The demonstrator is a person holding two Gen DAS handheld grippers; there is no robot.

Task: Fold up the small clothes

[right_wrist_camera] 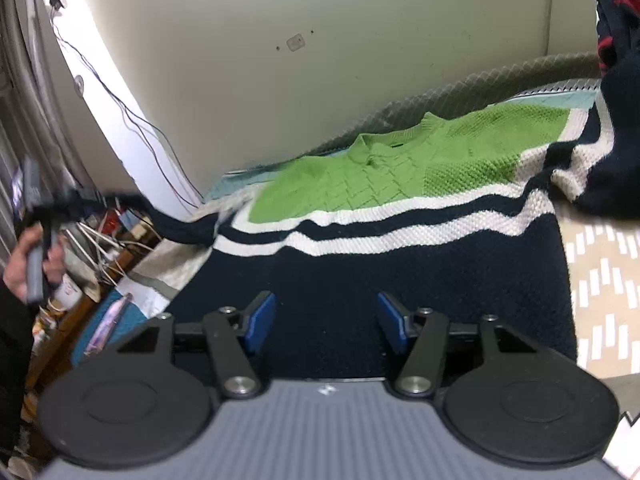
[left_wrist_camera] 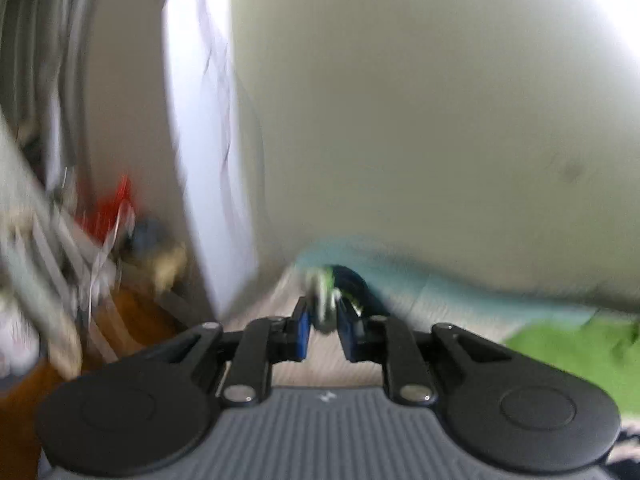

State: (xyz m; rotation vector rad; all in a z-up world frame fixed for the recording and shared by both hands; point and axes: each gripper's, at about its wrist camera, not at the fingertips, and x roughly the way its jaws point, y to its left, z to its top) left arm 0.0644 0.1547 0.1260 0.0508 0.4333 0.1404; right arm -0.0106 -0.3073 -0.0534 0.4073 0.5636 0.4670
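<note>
The green, white and navy knitted sweater (right_wrist_camera: pixel 400 208) lies flat on the bed at twelve o'clock of the right gripper (right_wrist_camera: pixel 326 322), fingers apart; the left gripper (left_wrist_camera: pixel 323 320) apparently pinches its sleeve at nine.

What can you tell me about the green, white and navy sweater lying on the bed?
The sweater is a chunky knit: a green chest with a ribbed collar, white and navy stripes below, then a plain navy body. It lies spread front-up on the bed, collar toward the wall. One navy sleeve stretches left to the left gripper, which pinches its cuff. The open right gripper hovers over the hem. A dark garment overlaps its right side.
</note>
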